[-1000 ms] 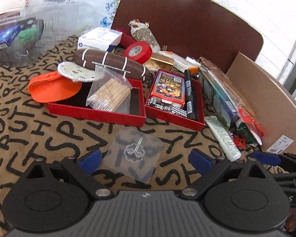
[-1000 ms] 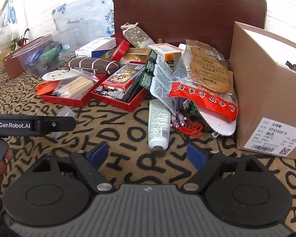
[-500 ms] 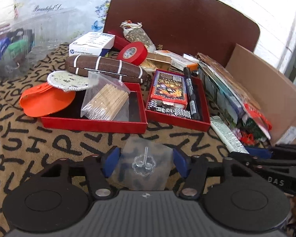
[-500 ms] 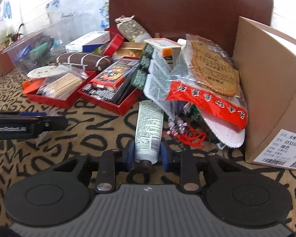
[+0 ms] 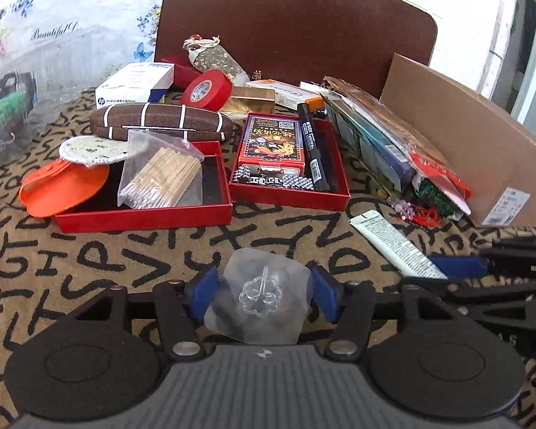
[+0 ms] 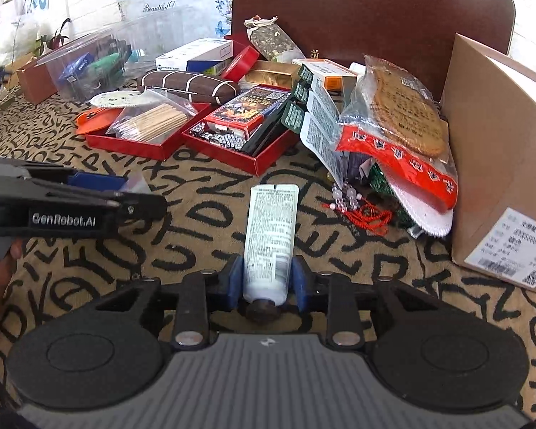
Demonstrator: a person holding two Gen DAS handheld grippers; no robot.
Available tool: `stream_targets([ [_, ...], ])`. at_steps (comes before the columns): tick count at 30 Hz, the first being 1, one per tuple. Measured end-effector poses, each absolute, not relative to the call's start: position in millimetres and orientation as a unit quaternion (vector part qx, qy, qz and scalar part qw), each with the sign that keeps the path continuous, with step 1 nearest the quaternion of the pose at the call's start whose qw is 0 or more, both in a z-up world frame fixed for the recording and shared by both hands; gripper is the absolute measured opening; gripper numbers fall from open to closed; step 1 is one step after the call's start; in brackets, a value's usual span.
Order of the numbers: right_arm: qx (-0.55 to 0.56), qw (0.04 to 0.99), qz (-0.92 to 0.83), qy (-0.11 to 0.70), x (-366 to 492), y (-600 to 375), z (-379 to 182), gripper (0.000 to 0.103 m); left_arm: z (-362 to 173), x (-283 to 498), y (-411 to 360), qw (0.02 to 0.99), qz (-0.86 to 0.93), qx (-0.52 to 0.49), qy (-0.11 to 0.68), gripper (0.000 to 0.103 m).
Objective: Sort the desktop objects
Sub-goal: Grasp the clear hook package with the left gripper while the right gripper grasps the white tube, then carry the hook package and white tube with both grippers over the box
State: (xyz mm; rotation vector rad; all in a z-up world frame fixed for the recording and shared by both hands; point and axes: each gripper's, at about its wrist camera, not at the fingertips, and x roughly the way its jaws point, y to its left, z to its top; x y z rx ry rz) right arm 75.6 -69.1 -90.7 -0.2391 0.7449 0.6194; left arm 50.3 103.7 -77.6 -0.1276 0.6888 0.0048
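Left wrist view, my left gripper point(image 5: 264, 295) pinching a clear hook sticker point(image 5: 259, 298) at 6 o'clock, my right gripper point(image 6: 267, 282) easing open around the white tube point(image 6: 271, 237), pads seemingly touching.

The left gripper point(image 5: 262, 295), black with blue pads, is pointed down toward the patterned cloth, and its jaws are closed against the two edges of a clear plastic sheet with a clover-shaped hook point(image 5: 259, 296). The right gripper point(image 6: 268, 282), of the same build, is tilted downward; its jaws are opening slightly, with the cap end of a white printed tube point(image 6: 269, 239) seen between the pads.
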Motion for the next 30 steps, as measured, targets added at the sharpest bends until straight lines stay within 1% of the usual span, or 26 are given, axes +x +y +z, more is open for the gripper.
stream_targets([
  [2,-0.114,0.88,0.294,0.356,78,-68,-92,0.035,-78,49,103,0.94,0.007,-0.055,0.337,0.049],
  [3,-0.116,0.879,0.296,0.354,78,-67,-93,0.035,-78,49,104,0.94,0.01,-0.057,0.337,0.046],
  [4,-0.119,0.879,0.297,0.352,77,-67,-93,0.034,-77,49,106,0.94,0.011,-0.061,0.337,0.042],
  [5,-0.119,0.879,0.299,0.352,77,-67,-92,0.031,-77,49,107,0.939,0.011,-0.064,0.337,0.039],
  [7,-0.116,0.879,0.299,0.354,76,-68,-91,0.029,-75,47,109,0.939,0.012,-0.069,0.338,0.037],
  [12,-0.095,0.878,0.307,0.354,70,-74,-85,0.028,-67,39,105,0.939,-0.001,-0.084,0.333,0.036],
  [16,-0.078,0.883,0.315,0.34,63,-80,-74,0.028,-54,32,96,0.944,-0.012,-0.083,0.318,0.036],
  [24,-0.047,0.899,0.324,0.291,54,-99,-37,0.028,-16,30,72,0.956,-0.056,-0.078,0.277,0.036],
  [30,-0.029,0.918,0.308,0.248,56,-129,-8,0.028,16,43,44,0.961,-0.104,-0.079,0.242,0.036],
])
